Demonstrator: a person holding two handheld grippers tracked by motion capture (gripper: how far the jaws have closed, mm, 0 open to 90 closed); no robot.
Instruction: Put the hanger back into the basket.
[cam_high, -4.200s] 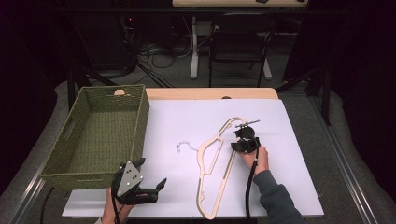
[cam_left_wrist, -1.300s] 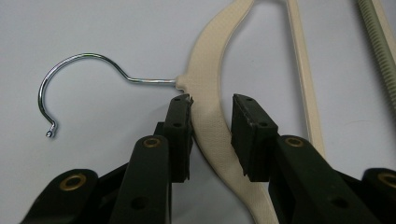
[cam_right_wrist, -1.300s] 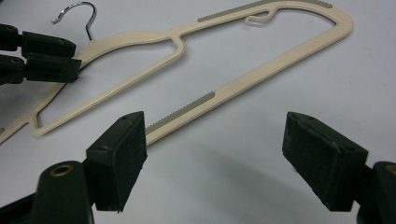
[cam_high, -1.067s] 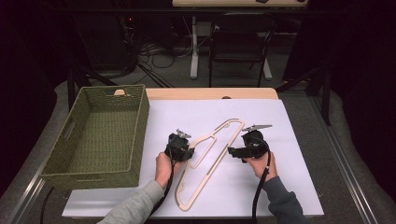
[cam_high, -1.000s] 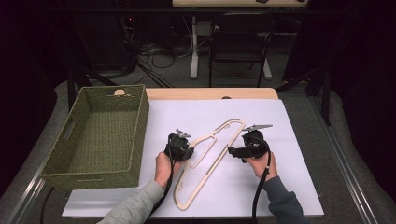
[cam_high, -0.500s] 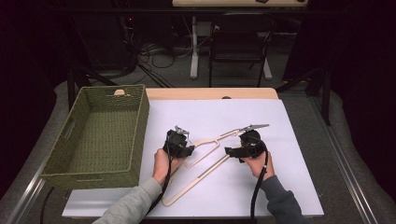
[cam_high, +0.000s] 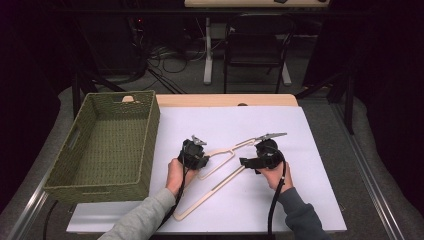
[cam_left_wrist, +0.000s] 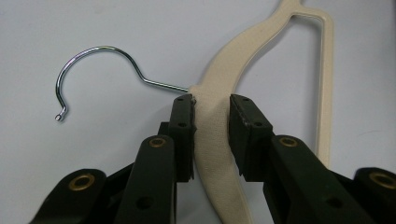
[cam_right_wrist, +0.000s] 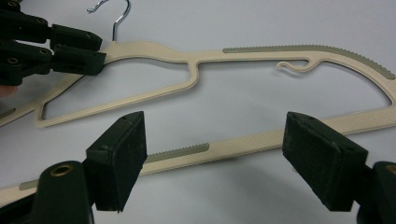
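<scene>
Change since the earliest picture: the left gripper (cam_high: 194, 152), then idle at the near left edge of the table, now sits at the neck of the hanger (cam_high: 220, 172); the hanger, then lying nearly lengthwise away from the person, now lies slantwise, its far shoulder swung toward the right gripper (cam_high: 250, 162).

Table (cam_high: 320, 200): white top, pale wood strip along the far edge. Room behind is dark, with cables on the floor and a chair frame.

Basket (cam_high: 107, 187): green woven, rectangular, with handle slots; stands on the table's left part, just beside the left hand (cam_high: 176, 175).

Hanger: cream plastic, flat on the white top at mid-table between the two hands. Ribbed grey grip strips on a shoulder and the lower bar (cam_right_wrist: 196, 156), small notch hook under one shoulder, chrome wire hook (cam_left_wrist: 86, 70) (open end curling down to a tiny bead).

Left gripper: jaws have just been closing and now pinch the hanger's neck (cam_left_wrist: 212, 116) below the wire hook.

Right gripper: jaws stand wide, straddling the lower bar without pressing it.
</scene>
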